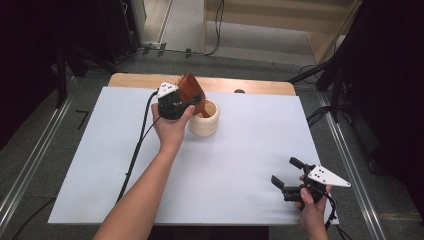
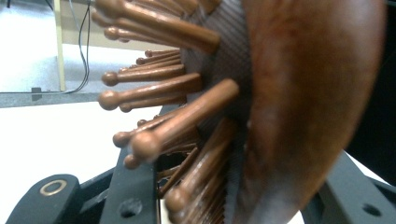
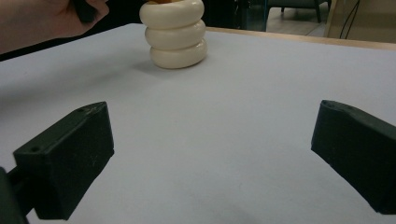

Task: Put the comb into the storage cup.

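Right gripper (image 1: 285,183) gapes over bare sheet — hairbrush (image 1: 192,92) clamped above holder (image 1: 205,119).

looks like a lab or recording studio setup. white sheet (image 1: 240,165) over a wooden table (image 1: 135,80), metal floor rails (image 1: 30,165), loose cables (image 1: 217,30) and dark stands (image 1: 62,70) all around.

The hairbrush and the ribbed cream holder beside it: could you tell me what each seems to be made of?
The hairbrush looks like reddish-brown wood with a smooth, slightly glossy back; its round-tipped pins look wooden too and sit in a dark textured pad, possibly rubber. The holder has a smooth cream surface with soft highlights on its three stacked rings, perhaps glazed ceramic or plastic; the look leaves that open.
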Demonstrator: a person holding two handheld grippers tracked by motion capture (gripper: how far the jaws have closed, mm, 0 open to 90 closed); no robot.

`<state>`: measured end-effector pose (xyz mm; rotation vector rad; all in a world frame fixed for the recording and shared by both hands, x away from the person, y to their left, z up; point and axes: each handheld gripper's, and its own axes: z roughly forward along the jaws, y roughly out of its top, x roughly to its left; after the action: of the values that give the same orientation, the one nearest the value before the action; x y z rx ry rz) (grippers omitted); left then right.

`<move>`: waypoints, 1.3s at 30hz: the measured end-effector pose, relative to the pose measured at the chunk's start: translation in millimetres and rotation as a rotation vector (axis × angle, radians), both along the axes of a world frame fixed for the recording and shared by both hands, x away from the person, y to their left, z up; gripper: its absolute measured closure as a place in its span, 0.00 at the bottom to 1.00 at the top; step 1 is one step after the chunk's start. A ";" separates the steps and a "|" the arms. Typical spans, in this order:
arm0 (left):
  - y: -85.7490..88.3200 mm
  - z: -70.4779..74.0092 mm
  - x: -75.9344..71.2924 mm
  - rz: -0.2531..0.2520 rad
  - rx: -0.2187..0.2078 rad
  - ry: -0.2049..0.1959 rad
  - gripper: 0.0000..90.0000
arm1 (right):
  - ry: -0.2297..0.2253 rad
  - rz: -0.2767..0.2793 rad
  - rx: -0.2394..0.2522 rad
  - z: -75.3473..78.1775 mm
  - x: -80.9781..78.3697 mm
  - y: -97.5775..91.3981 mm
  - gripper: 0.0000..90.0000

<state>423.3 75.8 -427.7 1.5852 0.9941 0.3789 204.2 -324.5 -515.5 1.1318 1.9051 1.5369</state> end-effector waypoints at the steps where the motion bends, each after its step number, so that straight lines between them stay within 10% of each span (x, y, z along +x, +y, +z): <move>1: 0.4 -0.9 -0.1 0.004 -0.006 -0.001 0.62 | 0.001 0.000 -0.001 0.1 0.0 0.0 0.00; 14: 7.7 -3.1 1.4 0.028 -0.003 0.001 0.52 | 0.002 -0.003 -0.008 -0.4 0.7 1.0 0.00; 23: 12.0 -2.0 1.8 0.028 0.018 0.024 0.27 | 0.004 0.000 -0.006 -0.7 1.0 1.4 0.00; 32: 10.9 0.5 -2.6 0.001 0.046 -0.012 0.00 | 0.003 -0.001 -0.007 -0.8 1.3 1.4 0.00; 39: 14.2 1.3 -6.4 -0.005 0.064 -0.038 0.00 | 0.003 0.000 -0.009 -1.0 1.7 1.3 0.00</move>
<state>416.9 89.9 -426.4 1.6322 0.9568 0.4394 206.0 -323.2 -516.5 1.1308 1.9120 1.5254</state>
